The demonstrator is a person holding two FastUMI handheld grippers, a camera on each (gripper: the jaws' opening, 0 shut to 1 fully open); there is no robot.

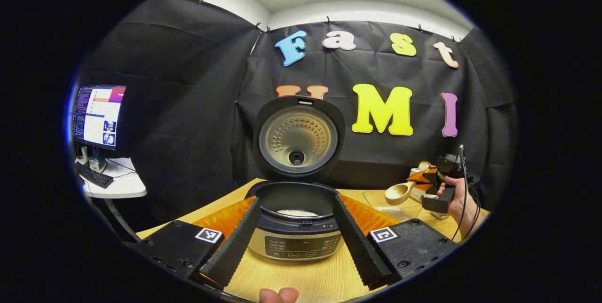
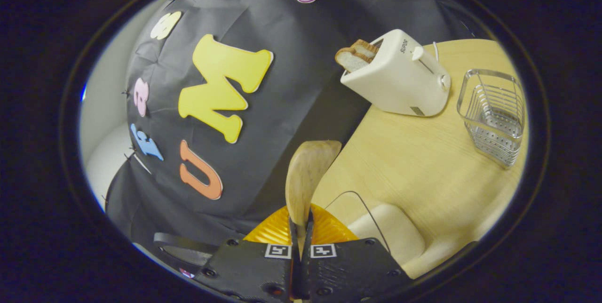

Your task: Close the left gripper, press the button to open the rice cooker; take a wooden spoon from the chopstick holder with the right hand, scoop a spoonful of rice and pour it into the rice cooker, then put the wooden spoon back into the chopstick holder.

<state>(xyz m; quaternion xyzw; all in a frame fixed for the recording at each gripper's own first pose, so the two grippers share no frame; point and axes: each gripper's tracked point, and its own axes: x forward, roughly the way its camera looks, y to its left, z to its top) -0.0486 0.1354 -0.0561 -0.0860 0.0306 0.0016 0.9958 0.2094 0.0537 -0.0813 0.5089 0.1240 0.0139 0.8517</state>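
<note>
A: Spoon (image 2: 308, 173) first. The right gripper (image 2: 301, 242) has its two fingers pressed together on the handle, and the bowl stands out ahead of them, turned on edge in the right gripper view. I see no rice in it.

B: So which step is this, to your eye?

A: I'd judge the pour is done and the spoon is due back in the holder (image 2: 494, 115), the wire basket near the table's (image 2: 414, 166) edge, just beside the toaster (image 2: 400, 75). There is rice (image 1: 297, 212) lying in the cooker's (image 1: 296, 227) pot, and the lid (image 1: 297, 136) stands upright behind it.

B: And the left gripper (image 1: 296, 237)?

A: Its fingers are spread wide, one either side of the cooker's front, touching nothing I can make out. From there the right gripper shows far off to the right, a hand (image 1: 454, 199) around it, the spoon's bowl pointing toward the cooker.

B: How would you set the spoon down well?

A: Swing the spoon over the holder's mouth, handle end down, and lower it inside the wire wall before letting go. The holder looks light, so a knock on the rim may tip it. Keep well apart from the toaster on the way.
</note>
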